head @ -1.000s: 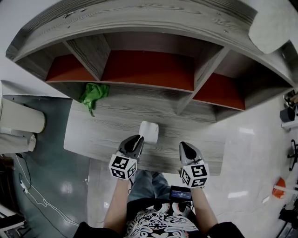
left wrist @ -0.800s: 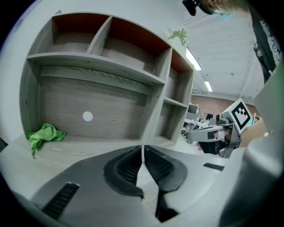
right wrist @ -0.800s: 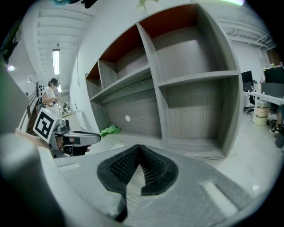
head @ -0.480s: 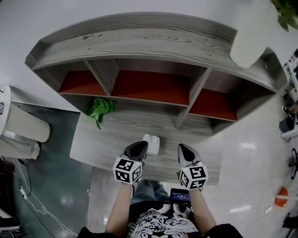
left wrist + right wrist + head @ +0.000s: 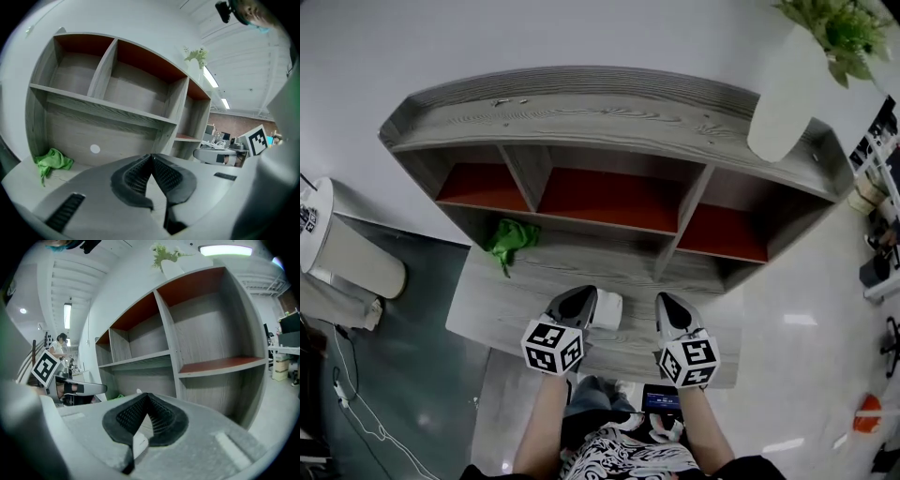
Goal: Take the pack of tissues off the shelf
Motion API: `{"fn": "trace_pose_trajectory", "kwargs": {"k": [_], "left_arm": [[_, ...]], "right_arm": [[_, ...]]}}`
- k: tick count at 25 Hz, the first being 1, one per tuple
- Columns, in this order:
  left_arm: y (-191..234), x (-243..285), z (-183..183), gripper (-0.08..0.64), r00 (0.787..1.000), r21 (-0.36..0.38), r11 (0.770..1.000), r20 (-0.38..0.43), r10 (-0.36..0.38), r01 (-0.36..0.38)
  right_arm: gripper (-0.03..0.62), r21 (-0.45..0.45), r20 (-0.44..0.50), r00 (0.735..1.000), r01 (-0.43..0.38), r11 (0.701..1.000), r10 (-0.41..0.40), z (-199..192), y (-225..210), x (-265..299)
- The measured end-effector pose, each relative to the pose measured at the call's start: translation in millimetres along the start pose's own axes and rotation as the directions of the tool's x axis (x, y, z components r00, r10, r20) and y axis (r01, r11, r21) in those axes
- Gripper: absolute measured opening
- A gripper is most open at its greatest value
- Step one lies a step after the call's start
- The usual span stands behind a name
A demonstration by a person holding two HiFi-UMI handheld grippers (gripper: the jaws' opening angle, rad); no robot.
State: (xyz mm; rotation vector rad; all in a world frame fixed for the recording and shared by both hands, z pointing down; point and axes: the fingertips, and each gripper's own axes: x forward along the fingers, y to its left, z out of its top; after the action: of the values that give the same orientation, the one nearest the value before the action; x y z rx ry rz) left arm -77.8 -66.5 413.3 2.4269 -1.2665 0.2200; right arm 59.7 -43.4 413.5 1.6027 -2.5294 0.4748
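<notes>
Left gripper (image 5: 581, 302) jaws just shut empty; pack of tissues (image 5: 607, 311) sits beside it on the table (image 5: 502, 300) (task likely done). Right gripper (image 5: 667, 305) closed too.

Grey matt wood-grain shelf (image 5: 609, 105), crumpled green cloth (image 5: 510, 241), glossy pale floor (image 5: 806, 328)

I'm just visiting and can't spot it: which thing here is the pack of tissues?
Find the grey wooden shelf unit with red-lined compartments. On its wide bottom board, just right of the left gripper, sits the pack of tissues: a small white block, unlike the crumpled green cloth farther left.
</notes>
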Motion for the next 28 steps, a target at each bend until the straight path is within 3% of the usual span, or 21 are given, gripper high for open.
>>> {"fn": "trace_pose_trajectory", "kwargs": {"k": [7, 12, 28], "left_arm": [[-5.9, -6.8, 36.3, 0.008, 0.997, 0.047, 0.999, 0.069, 0.022, -0.025], [-4.9, -11.3, 42.2, 0.008, 0.994, 0.003, 1.0, 0.108, 0.002, -0.002], [4.5, -14.7, 38.4, 0.008, 0.995, -0.006, 1.0, 0.097, 0.015, -0.014]], "right_arm": [[0.003, -0.037, 0.041, 0.999, 0.0, 0.999, 0.002, 23.8, 7.3, -1.2], [0.003, -0.036, 0.046, 0.999, 0.017, 0.999, -0.015, 24.9, 2.8, -2.6], [0.003, -0.044, 0.041, 0.999, 0.02, 0.999, -0.018, 21.9, 5.4, -2.6]]}}
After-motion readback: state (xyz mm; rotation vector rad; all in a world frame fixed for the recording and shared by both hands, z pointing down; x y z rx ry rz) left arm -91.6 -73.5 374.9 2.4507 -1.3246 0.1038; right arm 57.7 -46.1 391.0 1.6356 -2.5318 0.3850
